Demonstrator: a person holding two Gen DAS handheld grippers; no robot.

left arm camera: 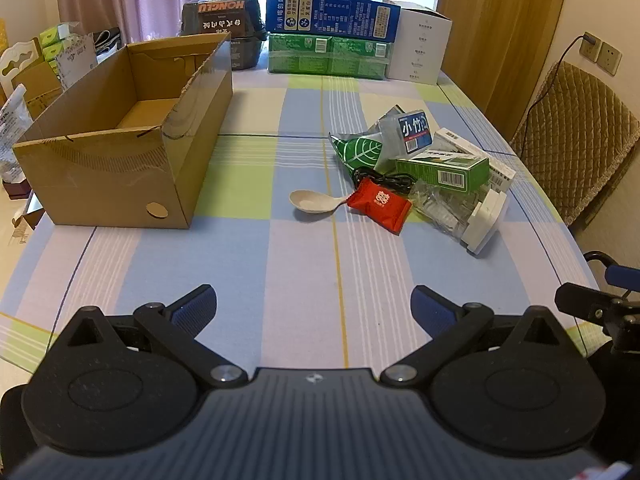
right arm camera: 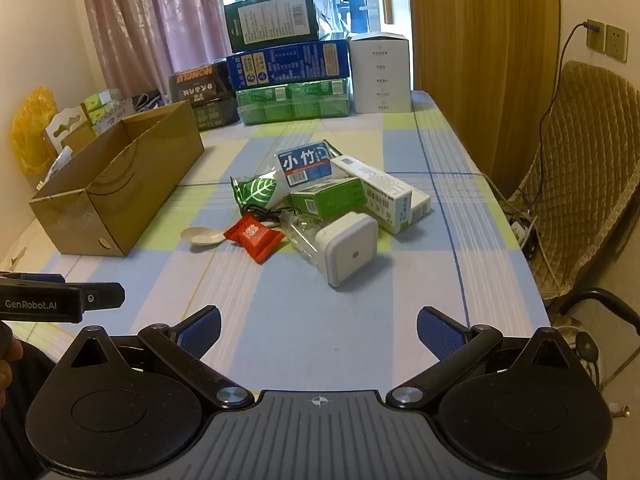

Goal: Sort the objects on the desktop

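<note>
A pile of small objects lies on the checked tablecloth: a red snack packet [left arm camera: 379, 205] [right arm camera: 253, 237], a beige spoon [left arm camera: 314, 201] [right arm camera: 202, 236], a green box [left arm camera: 444, 173] [right arm camera: 328, 197], a white square charger [left arm camera: 486, 218] [right arm camera: 347, 249], a leaf-print packet [left arm camera: 356, 152] [right arm camera: 255, 191], a blue-labelled pack [left arm camera: 414, 130] [right arm camera: 306, 164] and a long white box [right arm camera: 380, 192]. An open cardboard box [left arm camera: 120, 176] [right arm camera: 116, 208] stands left of the pile. My left gripper [left arm camera: 314, 306] and right gripper [right arm camera: 318, 328] are both open and empty, well short of the pile.
Stacked cartons [left arm camera: 332, 20] [right arm camera: 288, 68] and a white box [right arm camera: 380, 76] line the table's far edge. A quilted chair [left arm camera: 576, 136] [right arm camera: 576, 184] stands on the right, with a cable to a wall socket. The other gripper shows at the right edge [left arm camera: 600, 312] and at the left edge [right arm camera: 60, 300].
</note>
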